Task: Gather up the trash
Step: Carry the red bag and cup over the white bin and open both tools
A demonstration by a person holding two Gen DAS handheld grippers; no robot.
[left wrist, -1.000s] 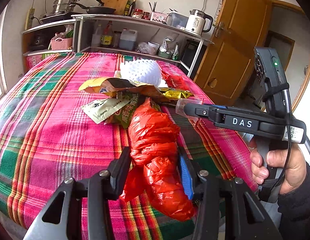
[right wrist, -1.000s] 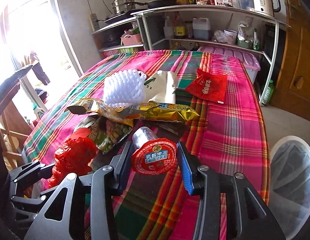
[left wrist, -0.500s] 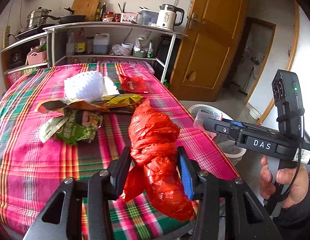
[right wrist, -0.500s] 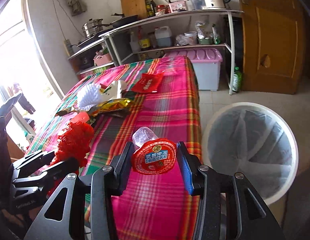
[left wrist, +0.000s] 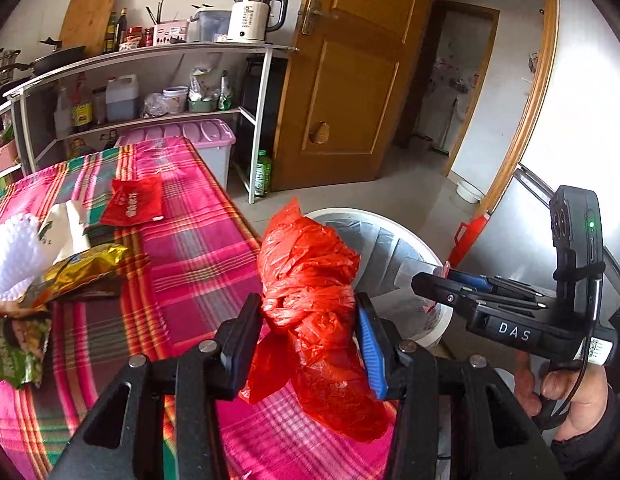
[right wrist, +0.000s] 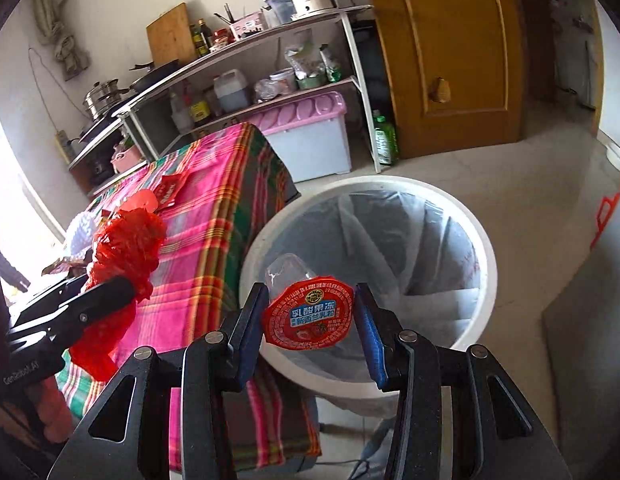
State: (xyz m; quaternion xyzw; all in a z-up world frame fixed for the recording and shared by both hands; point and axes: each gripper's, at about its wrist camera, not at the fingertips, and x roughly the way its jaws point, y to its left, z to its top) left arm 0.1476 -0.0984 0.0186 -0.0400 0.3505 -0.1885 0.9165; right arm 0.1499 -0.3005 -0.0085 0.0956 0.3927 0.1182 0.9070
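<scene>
Trash is in both grips at once: the left gripper (left wrist: 310, 328) is clamped on a knotted red plastic bag (left wrist: 310, 280), and the right gripper (right wrist: 310, 316) is closed on a small jelly cup (right wrist: 309, 314) with a red foil lid, its clear body pointing away from the camera. The step in hand looks like the carry to the white lined bin (right wrist: 483, 240), which stands on the floor just right of the table (left wrist: 198, 248). In the right wrist view the cup already sits over the bin's near rim; the bag hangs above the table's right edge, beside the bin but not yet over it. To do this well, each piece should be well inside the rim before the jaws part, since the bag's loose tail could drag on the cloth or catch the rim. The two grippers are close, so releasing one after the other would avoid a knock. More wrappers remain on the table: a gold packet (left wrist: 86, 268), a red pouch (left wrist: 132, 202), a white foam net (left wrist: 10, 256).
</scene>
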